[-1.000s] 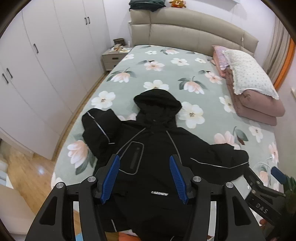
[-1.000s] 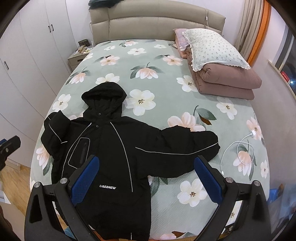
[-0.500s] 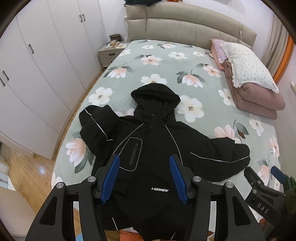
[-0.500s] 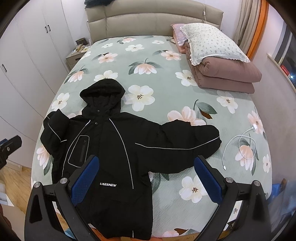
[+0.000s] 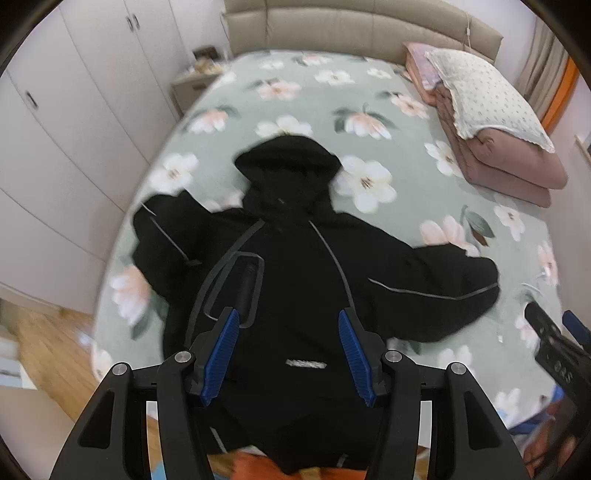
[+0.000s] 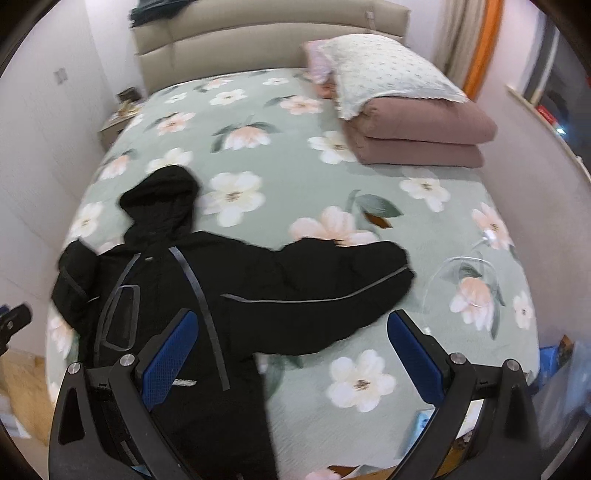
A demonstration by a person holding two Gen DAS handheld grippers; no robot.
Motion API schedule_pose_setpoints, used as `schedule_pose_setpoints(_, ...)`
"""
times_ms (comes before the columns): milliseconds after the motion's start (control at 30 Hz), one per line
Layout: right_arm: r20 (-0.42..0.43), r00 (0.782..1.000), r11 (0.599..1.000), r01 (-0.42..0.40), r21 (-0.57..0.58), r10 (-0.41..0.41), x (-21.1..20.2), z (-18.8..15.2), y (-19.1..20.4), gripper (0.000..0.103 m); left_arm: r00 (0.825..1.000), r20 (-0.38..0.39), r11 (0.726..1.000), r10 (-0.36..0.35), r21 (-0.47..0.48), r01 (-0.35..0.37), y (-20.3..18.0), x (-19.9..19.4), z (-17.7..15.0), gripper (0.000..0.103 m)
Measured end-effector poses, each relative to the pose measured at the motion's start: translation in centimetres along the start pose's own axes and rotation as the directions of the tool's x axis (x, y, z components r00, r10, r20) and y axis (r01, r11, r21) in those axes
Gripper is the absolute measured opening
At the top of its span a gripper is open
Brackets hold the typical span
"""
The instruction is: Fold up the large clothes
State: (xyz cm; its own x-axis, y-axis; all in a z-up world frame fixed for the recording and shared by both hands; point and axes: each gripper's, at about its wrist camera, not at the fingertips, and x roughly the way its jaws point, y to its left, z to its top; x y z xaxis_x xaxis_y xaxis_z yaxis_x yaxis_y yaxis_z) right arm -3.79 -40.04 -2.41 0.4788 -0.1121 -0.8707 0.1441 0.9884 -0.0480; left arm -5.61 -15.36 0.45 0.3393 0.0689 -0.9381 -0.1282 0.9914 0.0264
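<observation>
The left gripper (image 5: 288, 354) is hanging with its blue pads a fair way apart and nothing between them, just pointing steeply down at the lower front of the black jacket (image 5: 306, 280). The right gripper (image 6: 291, 360) is spread even wider, also gripping nothing; its left pad is sitting over the jacket body and its right pad is out over bare bedspread (image 6: 369, 184).

Directly under and ahead of the left gripper the jacket is lying face up on the flowered bed, hood (image 5: 288, 162) pointing away toward the headboard (image 5: 362, 26). One sleeve is bunched up off to the left of the pads; the other sleeve (image 6: 325, 284) is stretching out flat to the right, running just beyond the right gripper's fingertips. The hem is falling below both sets of pads, near the bed's edge, and partly hidden by the tool bodies.

Farther off to the right a folded pink quilt (image 6: 417, 136) with a pillow (image 6: 380, 70) on top is sitting well clear of the jacket, and a white cable (image 6: 472, 266) is lying on the spread past the sleeve cuff. Wardrobe doors (image 5: 74, 122) are running along the left.

Looks like nothing's folded yet, so this is the reach-in before the first fold. My guess is the next move needs each gripper to come down onto fabric and pinch it, probably the outstretched sleeve on the right, then bring it across the chest. It's a puffy jacket, so the pinch likely needs to go deep enough to catch the padding and not only the slick shell.
</observation>
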Motion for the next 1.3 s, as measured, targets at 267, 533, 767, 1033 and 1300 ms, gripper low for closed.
schedule_pose_setpoints(267, 0.012, 0.997, 0.994, 0.071, 0.084, -0.073, 3.7, 0.4, -6.8, 0.098, 0.998, -0.058, 0.997, -0.007, 0.071, 0.011, -3.8, 3.8, -0.2, 0.058)
schedule_pose_setpoints(533, -0.025, 0.998, 0.984, 0.064, 0.168, -0.06, 11.6, -1.8, -12.8, 0.092, 1.0, 0.001, 0.99, -0.002, 0.142, 0.002, -7.2, 9.4, -0.4, 0.058)
schedule_pose_setpoints(767, -0.064, 0.997, 0.948, 0.064, 0.311, -0.047, 20.7, -3.5, -19.6, 0.089, 0.999, 0.047, 0.971, -0.027, 0.24, 0.015, -10.7, 17.5, -1.4, 0.058)
schedule_pose_setpoints(1033, -0.127, 0.99, 0.913, -0.008, 0.409, 0.065, 32.6, -3.9, -24.5, 0.089, 0.997, 0.052, 0.941, -0.058, 0.337, 0.037, -15.3, 25.9, -2.5, 0.058)
schedule_pose_setpoints(1300, -0.161, 0.972, 0.854, -0.065, 0.515, 0.171, 39.8, -4.0, -26.3, 0.09, 0.994, 0.028, 0.924, -0.102, 0.374, 0.084, -19.2, 29.8, -2.8, 0.058)
